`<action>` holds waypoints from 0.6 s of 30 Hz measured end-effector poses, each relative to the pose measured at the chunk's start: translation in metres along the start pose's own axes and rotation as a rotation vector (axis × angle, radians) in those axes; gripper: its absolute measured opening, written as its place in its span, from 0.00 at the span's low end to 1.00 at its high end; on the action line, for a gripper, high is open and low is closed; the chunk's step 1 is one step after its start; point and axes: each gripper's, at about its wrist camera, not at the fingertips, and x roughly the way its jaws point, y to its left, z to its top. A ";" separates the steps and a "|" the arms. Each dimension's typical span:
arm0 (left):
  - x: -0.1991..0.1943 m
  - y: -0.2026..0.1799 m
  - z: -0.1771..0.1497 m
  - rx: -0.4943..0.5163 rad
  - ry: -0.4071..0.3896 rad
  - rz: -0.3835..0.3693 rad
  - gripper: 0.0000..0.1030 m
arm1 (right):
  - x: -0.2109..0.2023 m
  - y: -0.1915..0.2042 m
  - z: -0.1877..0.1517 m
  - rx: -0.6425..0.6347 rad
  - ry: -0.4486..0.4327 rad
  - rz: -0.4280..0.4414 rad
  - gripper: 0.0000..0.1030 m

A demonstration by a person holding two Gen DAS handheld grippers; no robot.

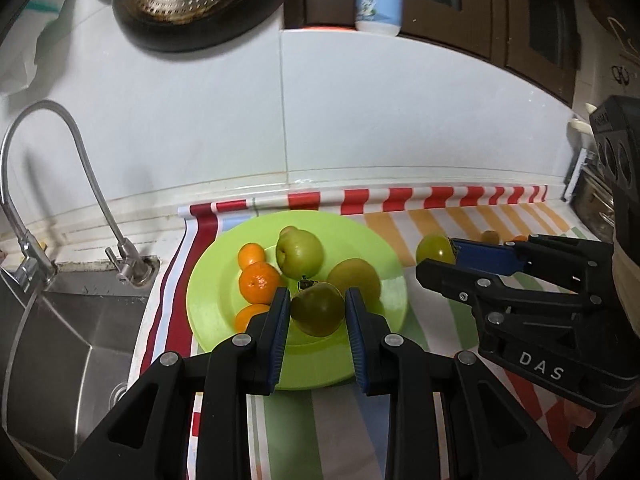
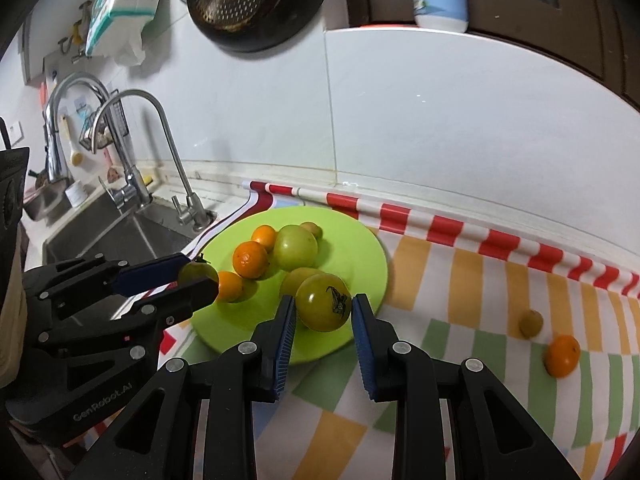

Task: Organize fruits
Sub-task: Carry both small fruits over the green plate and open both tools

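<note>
Left to right across the counter: the stainless-steel sink [image 1: 60, 332] with its curved chrome tap [image 1: 80, 168] is sitting at the far left, clear of the work, with the striped, chequered cloth [image 2: 460, 280] lying beside it.

On the cloth's left part the round lime-green plastic plate [image 1: 224, 320] is serving as the collection point. It is already carrying three small orange mandarins [image 1: 259, 282] grouped at its left and pale green round fruits [image 1: 300, 254] toward its middle, presumably so that like sits with like.

The left hand-held gripper [image 1: 318, 312] is clamping a dull green tomato-like fruit with a dark calyx [image 1: 318, 310] between its blue pads, holding it over the plate's near side, apparently for setting down.

The right hand-held gripper [image 2: 324, 312] is likewise clamped on a second yellow-green tomato-like fruit with a dark stem scar [image 2: 324, 306]. In the right wrist view it is hanging at the plate's near right edge; whether it is over the rim or just outside cannot be told.

Further right, one small olive-green fruit [image 2: 531, 323] and one loose orange mandarin [image 2: 562, 356] are lying on the bare cloth, well apart from the plate; these appear to be the remaining items to gather.
</note>
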 end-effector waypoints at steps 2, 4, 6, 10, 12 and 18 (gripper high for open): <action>0.007 0.002 0.000 -0.007 0.014 -0.001 0.28 | 0.009 0.000 0.003 -0.010 0.006 0.006 0.29; 0.014 0.003 0.000 -0.010 0.024 -0.004 0.28 | 0.020 -0.001 0.007 -0.019 0.013 0.010 0.29; 0.022 0.003 0.001 -0.013 0.031 -0.006 0.28 | 0.029 -0.001 0.012 -0.027 0.013 0.011 0.29; 0.035 0.004 0.003 -0.009 0.039 0.004 0.28 | 0.050 -0.004 0.021 -0.022 0.022 0.014 0.29; 0.041 0.005 0.004 -0.006 0.046 0.004 0.28 | 0.060 -0.007 0.024 -0.012 0.024 0.017 0.29; 0.049 0.009 0.006 -0.011 0.040 0.011 0.30 | 0.074 -0.009 0.032 0.000 0.017 0.037 0.29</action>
